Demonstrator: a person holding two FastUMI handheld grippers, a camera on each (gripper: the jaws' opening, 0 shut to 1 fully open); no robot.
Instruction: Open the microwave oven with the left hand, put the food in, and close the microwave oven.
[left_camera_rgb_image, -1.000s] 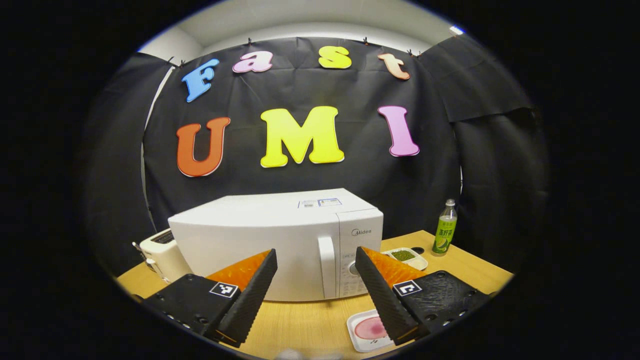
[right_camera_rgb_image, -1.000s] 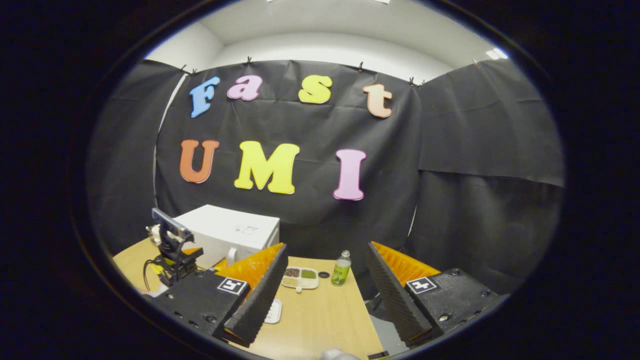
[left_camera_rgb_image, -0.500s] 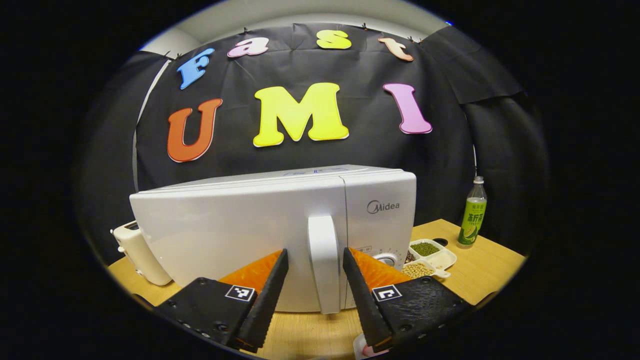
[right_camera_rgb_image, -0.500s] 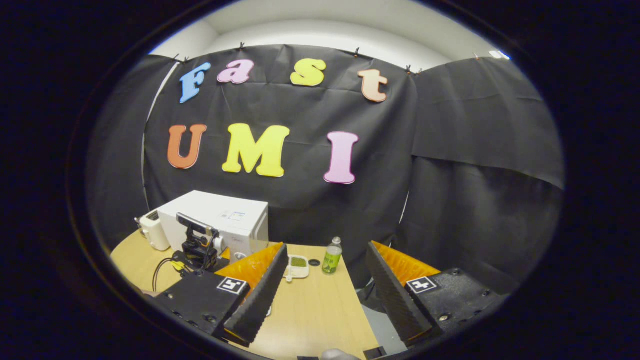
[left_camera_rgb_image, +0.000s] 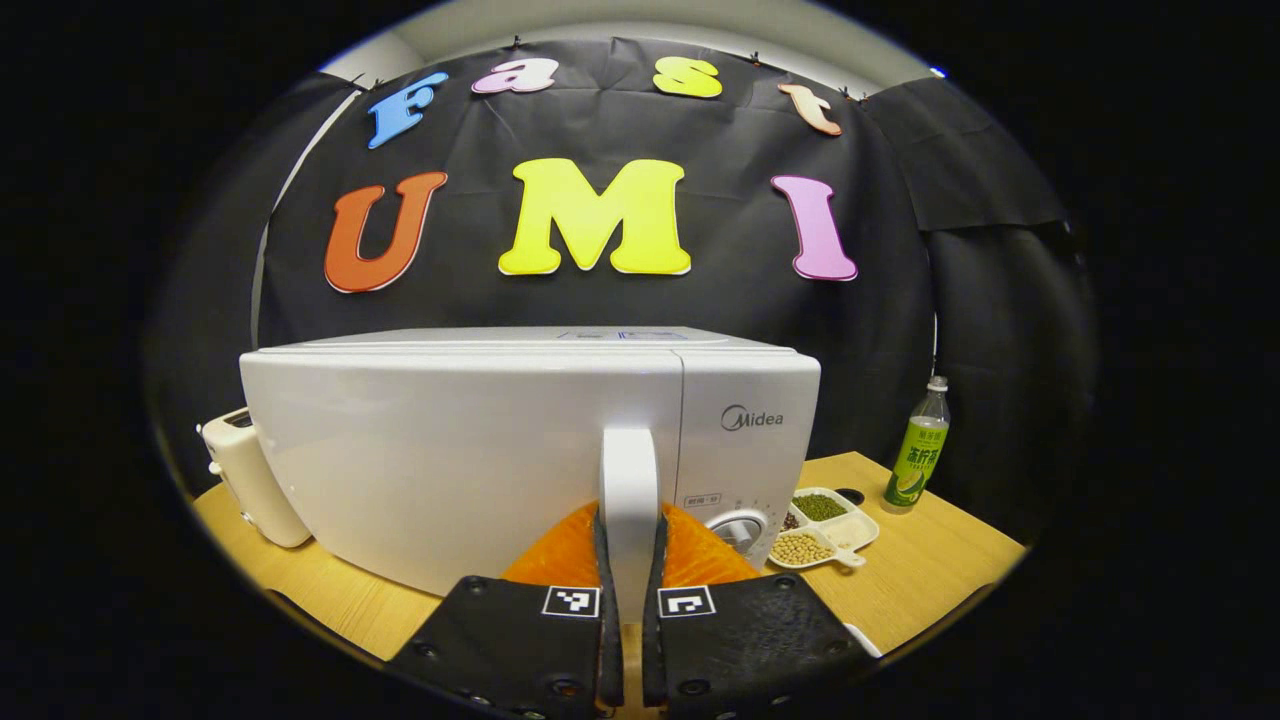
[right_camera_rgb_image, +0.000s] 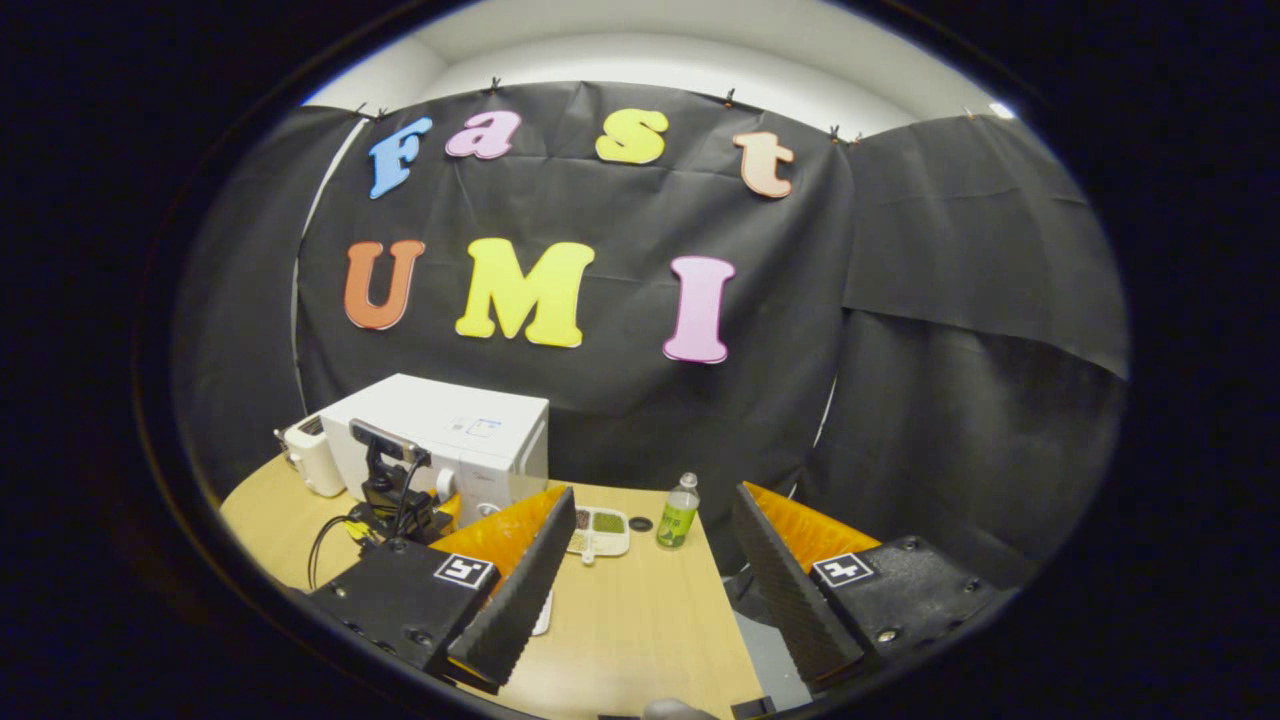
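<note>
Left gripper view: the left gripper (left_camera_rgb_image: 630, 610) has its jaws clamped on the lower part of the upright door handle (left_camera_rgb_image: 629, 490) of the microwave (left_camera_rgb_image: 450, 450), one finger pressing each side. That hold looks meant for pulling the door, which sits flush and unopened. The microwave stands on the worktop (left_camera_rgb_image: 930, 560), with a toaster (left_camera_rgb_image: 250, 480) just beside its far side and a divided dish of beans (left_camera_rgb_image: 822, 520) and a green bottle (left_camera_rgb_image: 918, 455) off to the other. In the right gripper view, the right gripper (right_camera_rgb_image: 650, 590) hangs with jaws wide apart and empty above the worktop, well apart from the microwave (right_camera_rgb_image: 450, 435), likely waiting to carry the food. Which dish is the food cannot be told.
</note>
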